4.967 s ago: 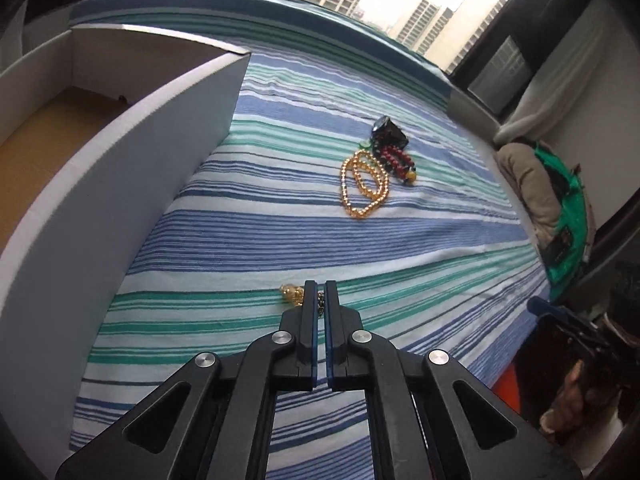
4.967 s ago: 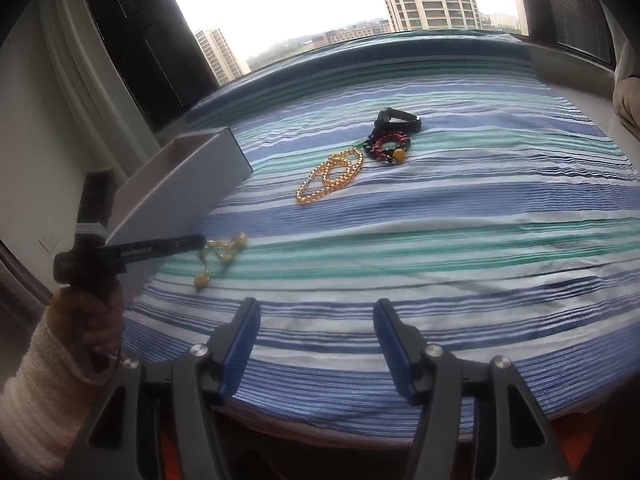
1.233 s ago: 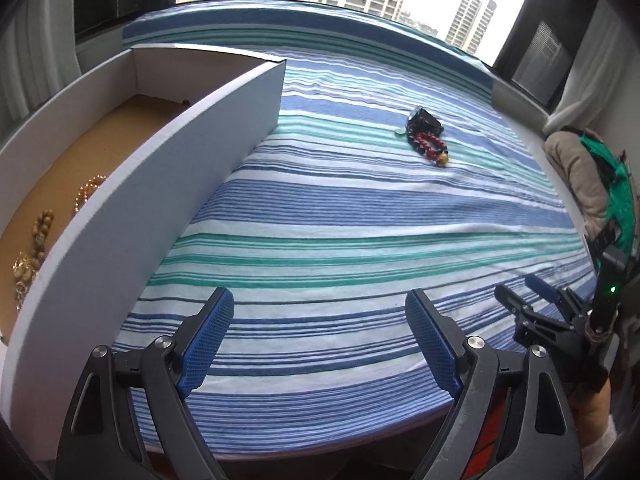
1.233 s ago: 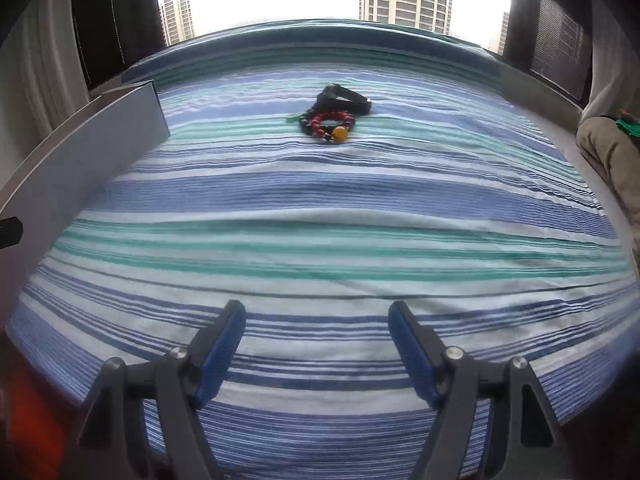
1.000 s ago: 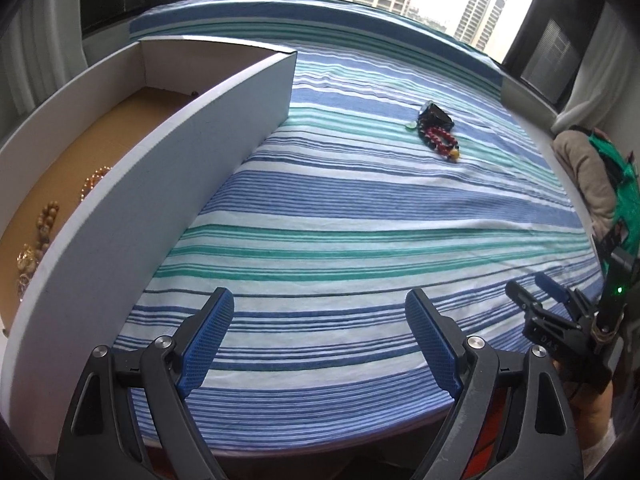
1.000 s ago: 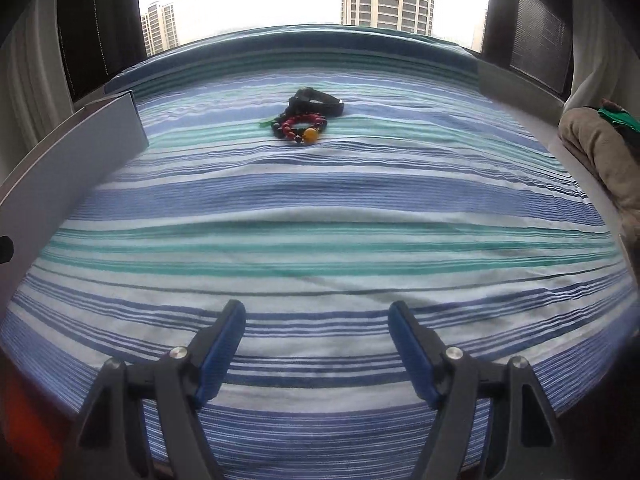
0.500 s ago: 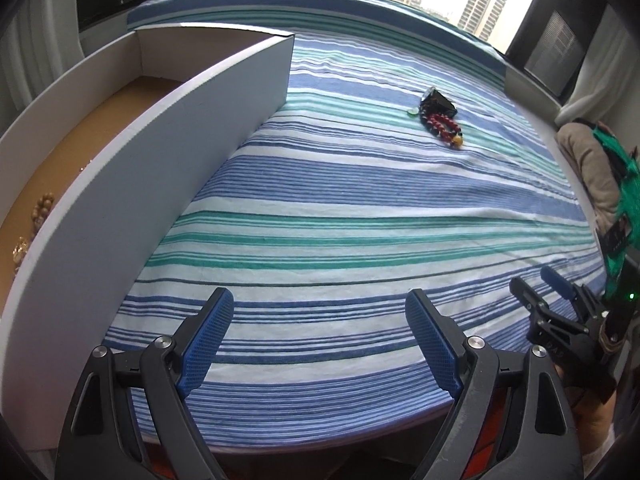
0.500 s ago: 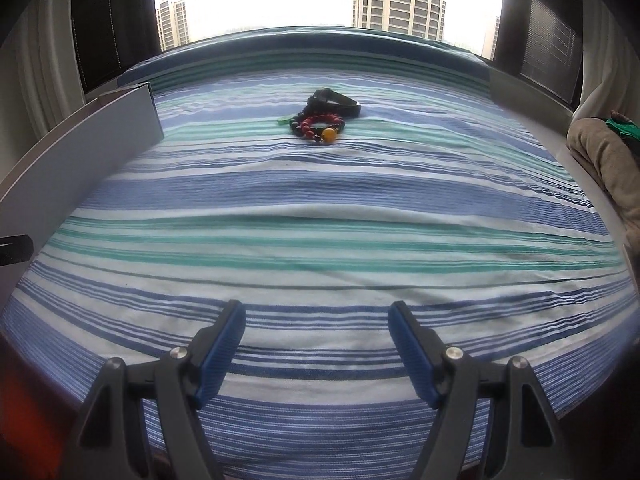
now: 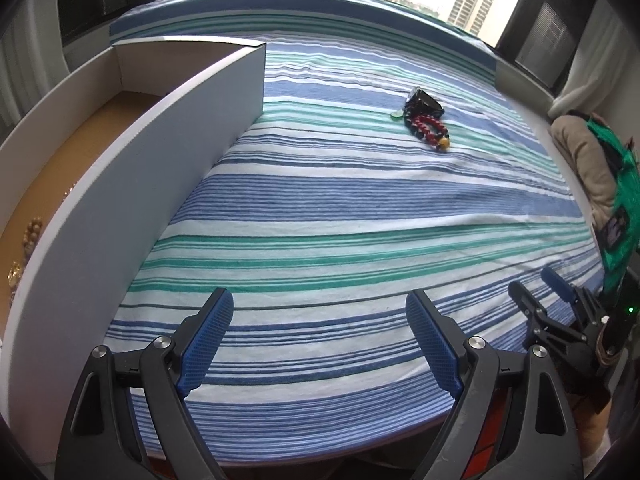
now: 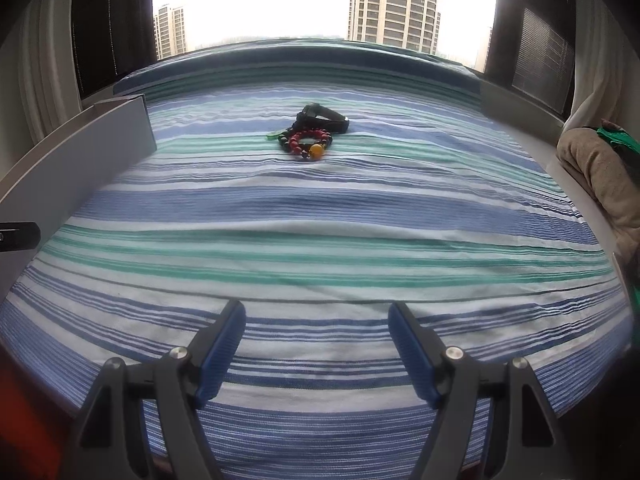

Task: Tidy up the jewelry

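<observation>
- Striped cloth in blue, green and white covers the whole bed-like surface that carries everything; most of it lies bare, from the near edge up to the far edge by the window.
- White box with a brown floor stands along the cloth's left edge, its long wall running from the near left corner toward the far left corner. Some work looks done: tan beads and a small gold piece lie on its floor at the near end, partly hidden by the wall.
- Left gripper hovers over the near edge with its blue pads spread wide and nothing between them.
- Right gripper, also over the near edge and also spread wide, carries nothing; the left view shows it low at the near right corner.
- One cluster remains on the cloth, well apart from both grippers, toward the far edge and right of the box's far end. I judge the task more than begun but unfinished, with this cluster left to move.
- Black band, stiff and looped, sits at the far side of the cluster.
- Red bead bracelet, with dark beads mixed in, touches the band on its near side.
- Amber bead marks the bracelet's nearest point.
- Green bit peeks out at the cluster's left; what it is cannot be told.
</observation>
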`<state>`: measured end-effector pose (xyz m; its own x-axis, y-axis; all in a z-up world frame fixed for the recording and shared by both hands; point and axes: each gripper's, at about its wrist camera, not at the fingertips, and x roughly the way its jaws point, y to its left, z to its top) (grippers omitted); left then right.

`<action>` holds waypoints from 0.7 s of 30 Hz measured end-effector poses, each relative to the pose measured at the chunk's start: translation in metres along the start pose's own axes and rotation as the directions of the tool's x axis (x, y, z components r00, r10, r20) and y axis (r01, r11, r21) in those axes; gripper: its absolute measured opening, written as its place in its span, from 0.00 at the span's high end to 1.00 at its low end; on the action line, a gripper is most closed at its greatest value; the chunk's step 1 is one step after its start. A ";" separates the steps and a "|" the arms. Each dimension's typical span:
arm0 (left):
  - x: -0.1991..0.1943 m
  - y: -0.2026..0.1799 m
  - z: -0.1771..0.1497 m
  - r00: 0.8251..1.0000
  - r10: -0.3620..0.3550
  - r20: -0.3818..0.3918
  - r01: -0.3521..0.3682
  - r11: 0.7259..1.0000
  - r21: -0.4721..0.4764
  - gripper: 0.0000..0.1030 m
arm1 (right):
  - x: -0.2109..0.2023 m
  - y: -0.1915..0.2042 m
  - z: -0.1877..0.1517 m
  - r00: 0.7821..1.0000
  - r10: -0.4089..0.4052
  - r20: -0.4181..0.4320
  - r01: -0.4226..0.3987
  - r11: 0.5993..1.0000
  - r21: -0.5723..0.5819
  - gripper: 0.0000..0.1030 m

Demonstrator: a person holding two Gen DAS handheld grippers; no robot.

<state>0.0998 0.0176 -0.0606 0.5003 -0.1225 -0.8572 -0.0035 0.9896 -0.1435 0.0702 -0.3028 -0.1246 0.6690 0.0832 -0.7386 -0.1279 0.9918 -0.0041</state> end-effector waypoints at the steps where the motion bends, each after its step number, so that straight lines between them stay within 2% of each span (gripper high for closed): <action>1: 0.001 -0.002 0.001 1.000 0.000 -0.003 0.000 1.000 0.004 0.13 | 0.001 -0.002 0.000 1.000 0.000 0.000 0.000 1.000 0.004 0.27; 8: 0.008 -0.017 0.009 0.999 -0.019 -0.036 0.019 1.000 0.019 0.13 | 0.003 -0.016 -0.002 1.000 0.004 -0.002 -0.004 0.999 0.036 0.27; 13: 0.002 -0.030 0.027 1.000 -0.016 -0.020 0.017 0.999 0.050 0.13 | 0.005 -0.028 -0.004 1.000 0.011 -0.001 -0.011 0.998 0.063 0.27; 17: -0.006 -0.041 0.053 0.998 -0.060 -0.001 0.060 0.997 0.045 0.13 | 0.004 -0.037 -0.006 1.000 0.011 0.005 -0.012 0.996 0.090 0.27; 21: 0.001 -0.054 0.080 0.992 -0.125 0.036 0.123 0.991 0.058 0.06 | 0.006 -0.047 -0.004 1.000 0.014 0.014 -0.015 0.993 0.117 0.27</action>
<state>0.1695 -0.0302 -0.0142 0.5274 -0.2423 -0.8144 0.1082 0.9698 -0.2184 0.0775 -0.3489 -0.1312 0.6773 0.0982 -0.7291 -0.0518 0.9950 0.0859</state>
